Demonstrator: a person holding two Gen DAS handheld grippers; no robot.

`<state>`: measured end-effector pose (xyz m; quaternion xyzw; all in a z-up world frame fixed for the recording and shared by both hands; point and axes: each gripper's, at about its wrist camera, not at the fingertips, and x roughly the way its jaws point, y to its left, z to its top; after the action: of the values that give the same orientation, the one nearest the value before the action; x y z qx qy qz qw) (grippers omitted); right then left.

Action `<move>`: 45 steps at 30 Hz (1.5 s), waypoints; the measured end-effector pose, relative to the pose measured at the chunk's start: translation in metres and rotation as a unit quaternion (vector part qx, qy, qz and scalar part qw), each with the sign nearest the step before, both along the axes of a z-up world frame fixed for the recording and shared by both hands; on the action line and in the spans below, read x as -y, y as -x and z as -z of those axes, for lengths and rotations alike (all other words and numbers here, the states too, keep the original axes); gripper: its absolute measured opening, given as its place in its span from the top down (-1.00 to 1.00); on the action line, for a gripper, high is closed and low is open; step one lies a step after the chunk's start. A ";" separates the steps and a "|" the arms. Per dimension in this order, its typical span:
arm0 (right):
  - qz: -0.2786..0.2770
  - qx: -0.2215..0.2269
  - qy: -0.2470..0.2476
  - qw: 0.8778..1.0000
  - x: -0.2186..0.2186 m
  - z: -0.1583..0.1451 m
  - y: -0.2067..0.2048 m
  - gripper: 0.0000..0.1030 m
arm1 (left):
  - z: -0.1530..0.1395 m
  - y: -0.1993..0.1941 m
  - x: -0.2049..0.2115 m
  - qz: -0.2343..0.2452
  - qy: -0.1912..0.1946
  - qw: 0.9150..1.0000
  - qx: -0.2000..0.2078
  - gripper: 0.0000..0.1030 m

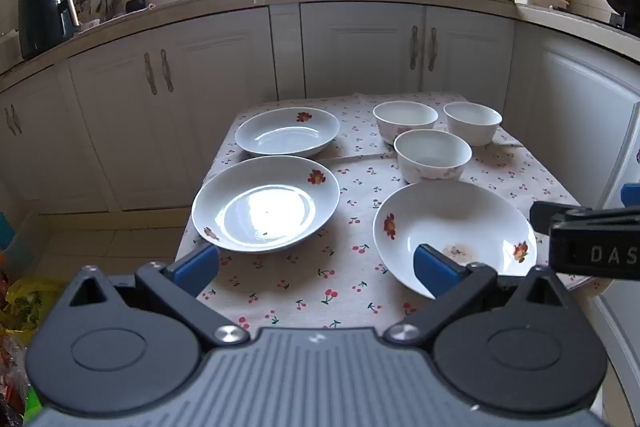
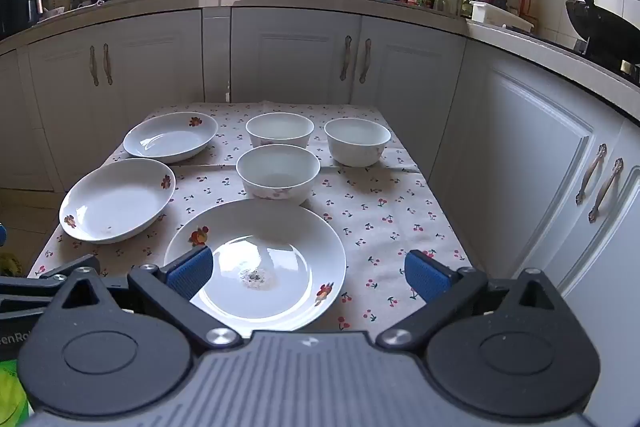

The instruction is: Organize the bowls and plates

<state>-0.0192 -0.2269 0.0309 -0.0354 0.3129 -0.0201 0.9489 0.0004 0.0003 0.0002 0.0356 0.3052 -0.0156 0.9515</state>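
While three plates and three bowls are sitting spread out on the table [image 2: 400, 227], nothing is being held yet, so I judge the first pick is only being prepared. The near plate [image 2: 256, 263] is lying closest, at the front of the cloth, with a small smear of food in its middle. The middle plate [image 2: 116, 201] is resting to its left, near the left edge, and the far plate [image 2: 170, 137] is behind that one. The front bowl [image 2: 278, 171] is standing just behind the near plate, almost touching its rim, and the two back bowls [image 2: 280, 129] [image 2: 357, 141] are standing side by side behind it.

The right gripper [image 2: 308, 277] is hovering above the near plate with its fingers wide apart and empty. The left gripper [image 1: 316, 267] is hanging over the front edge, also spread wide and empty.

To do this step well, one finger should probably be going under the plate rim and one over it, then lifting flat. I think the rim may be slipping, since glazed plates are smooth.

Open cloth is lying to the right of the near plate, good room for stacking. The middle plate is sitting close to the table edge, so pushing it leftward is looking risky
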 end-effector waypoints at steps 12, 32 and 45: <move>0.000 0.001 0.001 1.000 0.000 0.000 0.000 -1.00 | -0.001 0.003 0.002 0.001 -0.002 1.000 0.007 -0.99; 0.001 0.002 0.002 1.000 0.000 -0.001 0.001 -1.00 | 0.000 0.001 0.002 0.001 -0.002 1.000 0.007 -0.99; 0.004 0.003 0.002 1.000 0.003 -0.001 0.002 -1.00 | 0.000 0.001 0.001 0.001 -0.003 1.000 0.008 -0.99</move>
<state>-0.0216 -0.2303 0.0320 -0.0363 0.3104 -0.0246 0.9496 -0.0008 -0.0009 0.0001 0.0386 0.2975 -0.0158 0.9538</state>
